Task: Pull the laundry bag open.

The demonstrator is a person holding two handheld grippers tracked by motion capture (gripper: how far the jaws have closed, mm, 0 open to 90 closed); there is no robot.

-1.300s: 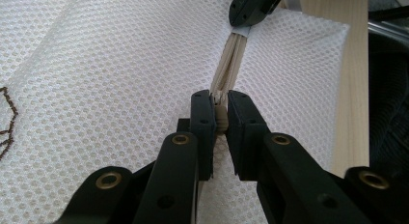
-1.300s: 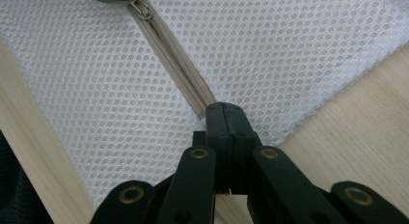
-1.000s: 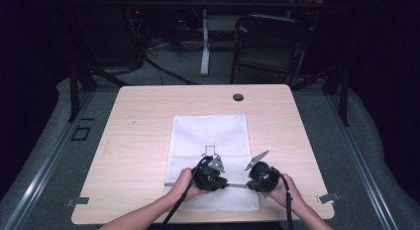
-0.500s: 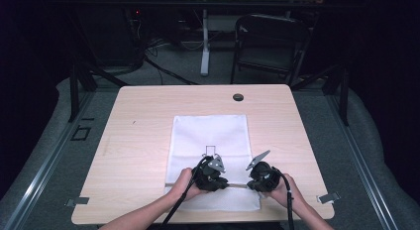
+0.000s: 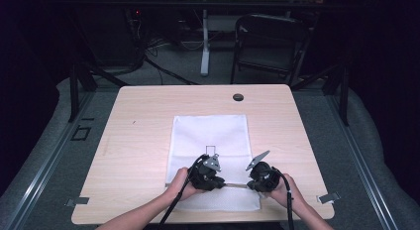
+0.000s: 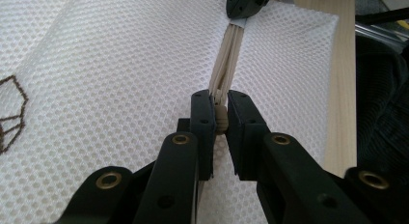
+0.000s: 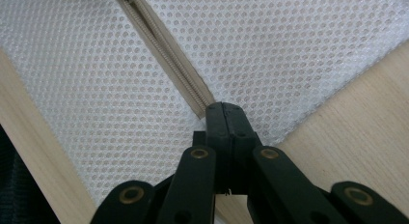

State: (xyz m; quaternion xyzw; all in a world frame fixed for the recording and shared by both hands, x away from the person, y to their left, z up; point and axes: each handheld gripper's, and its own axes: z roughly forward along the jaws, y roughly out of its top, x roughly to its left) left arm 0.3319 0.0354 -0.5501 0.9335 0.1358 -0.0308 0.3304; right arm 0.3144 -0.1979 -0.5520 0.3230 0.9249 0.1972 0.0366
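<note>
- One white mesh bag (image 5: pixel 210 141) lies flat on the wooden surface (image 5: pixel 138 136), its near end close to the person's edge of the surface.
- One beige zipper (image 5: pixel 235 185) runs across the bag's near end, between the two grippers.
- Two grippers are at work, one in each hand; both sit low over the near part of the bag, close together.
- The left gripper (image 6: pixel 220 121) has its jaws clenched on the zipper's gathered tape, which is bunched into folds between the pads; from there the tape stretches away to the other gripper's black tip at the top of the left gripper view.
- The right gripper (image 7: pixel 225 119) has its jaws pressed fully together on the end of the zipper, near the bag's corner, where the mesh gives way to bare wood.
- In the right gripper view the zipper's teeth run closed, slanting up and away from the jaws across the mesh.
- One small dark outlined mark (image 5: pixel 211 149) sits on the bag just beyond the left gripper.
- One dark round grommet (image 5: pixel 238 97) is set in the surface near its far edge, well apart from the bag.
- Two hands (image 5: pixel 179 183) come in from the near edge.
</note>
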